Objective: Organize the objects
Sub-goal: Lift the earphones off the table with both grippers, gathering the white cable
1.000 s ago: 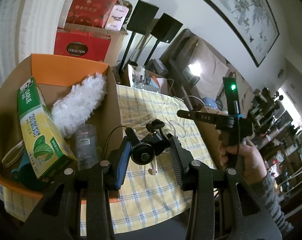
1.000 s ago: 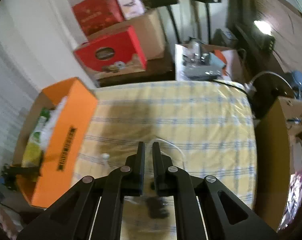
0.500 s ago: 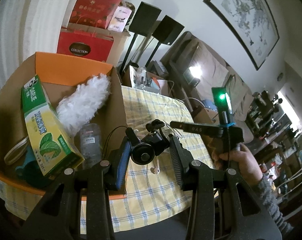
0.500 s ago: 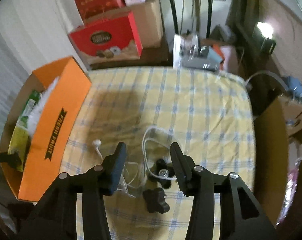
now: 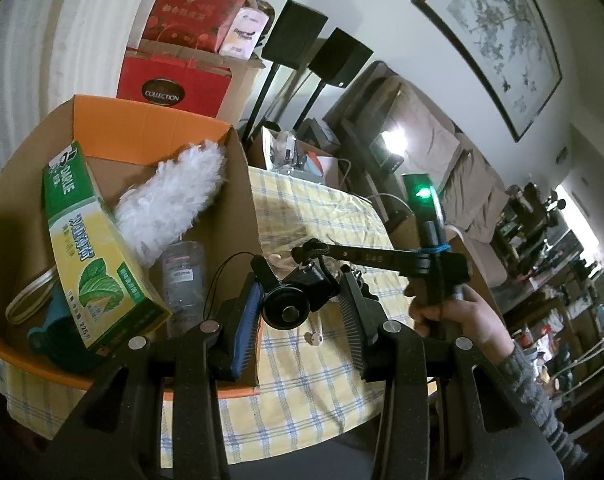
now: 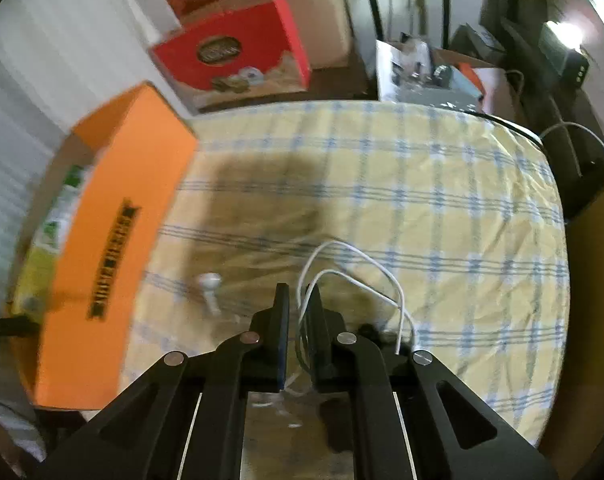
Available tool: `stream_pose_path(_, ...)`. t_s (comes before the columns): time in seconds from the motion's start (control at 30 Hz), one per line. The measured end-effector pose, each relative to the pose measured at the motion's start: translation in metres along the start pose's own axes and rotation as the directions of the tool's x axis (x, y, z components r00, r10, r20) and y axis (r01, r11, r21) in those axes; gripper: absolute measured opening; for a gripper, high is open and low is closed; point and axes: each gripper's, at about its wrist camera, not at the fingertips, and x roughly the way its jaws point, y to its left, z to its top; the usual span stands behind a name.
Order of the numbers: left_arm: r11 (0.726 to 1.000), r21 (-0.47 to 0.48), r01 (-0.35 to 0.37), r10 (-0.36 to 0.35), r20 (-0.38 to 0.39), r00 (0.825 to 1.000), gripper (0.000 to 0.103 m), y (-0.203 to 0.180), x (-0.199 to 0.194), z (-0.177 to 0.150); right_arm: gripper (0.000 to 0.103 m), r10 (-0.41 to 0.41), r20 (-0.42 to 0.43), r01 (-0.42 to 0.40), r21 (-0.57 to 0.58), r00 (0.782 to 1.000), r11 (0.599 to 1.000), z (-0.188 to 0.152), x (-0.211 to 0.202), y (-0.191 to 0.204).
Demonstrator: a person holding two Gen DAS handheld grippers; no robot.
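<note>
The left gripper (image 5: 302,312) was clamped on a small black device (image 5: 297,294) with a round face, held just above the checked tablecloth (image 5: 302,368) beside the orange cardboard box (image 5: 237,208) — which held a green carton (image 5: 89,256), a white duster (image 5: 169,204) and a clear bottle (image 5: 181,276). The right gripper (image 6: 298,312) was pinched tight on a white cable (image 6: 358,268) looping over the cloth, a white earbud (image 6: 209,286) lying just to its left.
</note>
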Motion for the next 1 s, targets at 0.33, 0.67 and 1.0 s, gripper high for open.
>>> stream_pose_path(0.33, 1.0, -0.005, 0.009, -0.009, -0.004, 1.0, 0.036, 0.001, 0.0, -0.003, 0.007, 0.003, -0.035, -0.011, -0.232, 0.999, 0.973, -0.015, -0.017, 0.054)
stream_pose_path(0.67, 1.0, -0.006, 0.011, -0.011, -0.002, 1.0, 0.036, 0.001, -0.003, -0.003, 0.071, -0.237, 0.035, 0.233, -0.355, 0.971, 0.905, -0.027, 0.011, 0.056)
stream_pose_path(1.0, 1.0, -0.013, 0.006, -0.006, -0.002, 1.0, 0.036, 0.003, -0.006, -0.003, 0.026, -0.158, -0.012, 0.146, -0.314, 0.987, 0.938, -0.03, 0.032, 0.045)
